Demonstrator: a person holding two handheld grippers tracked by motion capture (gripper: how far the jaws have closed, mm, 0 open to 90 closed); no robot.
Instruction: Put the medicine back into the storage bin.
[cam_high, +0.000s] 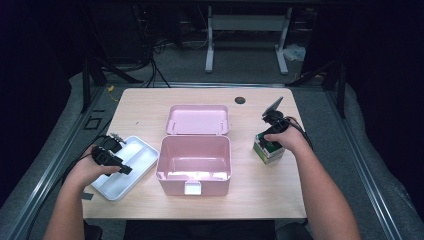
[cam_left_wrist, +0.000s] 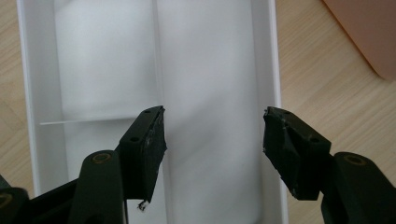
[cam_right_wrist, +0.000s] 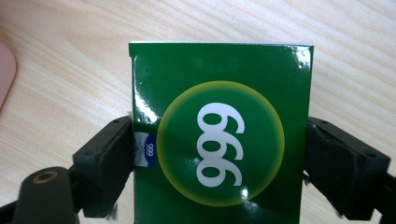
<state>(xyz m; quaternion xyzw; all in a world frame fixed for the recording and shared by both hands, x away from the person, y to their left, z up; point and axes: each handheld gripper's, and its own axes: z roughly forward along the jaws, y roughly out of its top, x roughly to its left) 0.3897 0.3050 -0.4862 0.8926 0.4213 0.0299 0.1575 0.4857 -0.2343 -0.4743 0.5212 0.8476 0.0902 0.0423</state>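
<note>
Our right gripper (cam_right_wrist: 219, 154) clamped the green box (cam_right_wrist: 219, 116), standing on the surface (cam_high: 280, 190) right of the pink case (cam_high: 194, 165); we judged a straight lift best. Our left gripper (cam_left_wrist: 212, 140) gaped empty over the white tray (cam_left_wrist: 275, 70).

I see a pink storage box (cam_high: 194, 167) sitting mid-table, its lid (cam_high: 198, 119) swung open toward the far edge, inside bare. The wooden table (cam_high: 150, 102) has a dark round hole (cam_high: 240, 100) near its far side. Beyond it, a grey metal frame (cam_high: 247, 30) stands on the floor.
</note>
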